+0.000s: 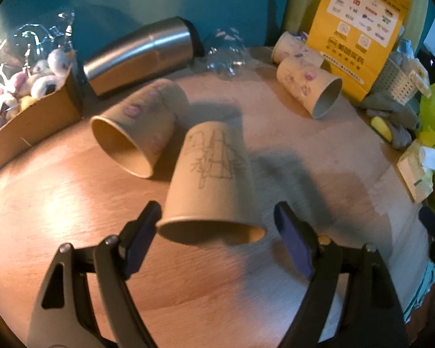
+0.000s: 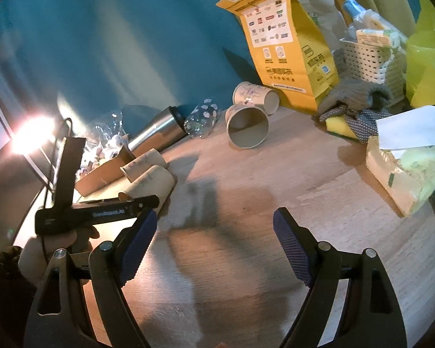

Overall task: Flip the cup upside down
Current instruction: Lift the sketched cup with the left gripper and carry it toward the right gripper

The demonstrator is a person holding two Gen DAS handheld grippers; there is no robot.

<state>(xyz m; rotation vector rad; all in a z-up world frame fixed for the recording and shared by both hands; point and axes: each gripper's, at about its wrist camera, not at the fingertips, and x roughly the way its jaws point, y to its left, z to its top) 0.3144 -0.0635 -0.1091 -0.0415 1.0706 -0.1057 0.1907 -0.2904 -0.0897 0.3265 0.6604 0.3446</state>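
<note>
Right gripper (image 2: pixel 214 229) jaws spread wide over bare wooden table (image 2: pixel 319 174), nothing between the blue pads (image 2: pixel 137 246). At left, left gripper (image 2: pixel 101 210) seen side-on, held by a hand (image 2: pixel 52 246); a paper cup (image 2: pixel 152 182) lies just behind its tip, contact unclear. Second cup (image 2: pixel 142 163) beside it. Two more cups on their sides near the yellow bag (image 2: pixel 284 49), nearer one (image 2: pixel 246 126) mouth toward camera. Steel flask (image 2: pixel 159 130) lying down. Tissue pack (image 2: pixel 403 171) at right.
</note>
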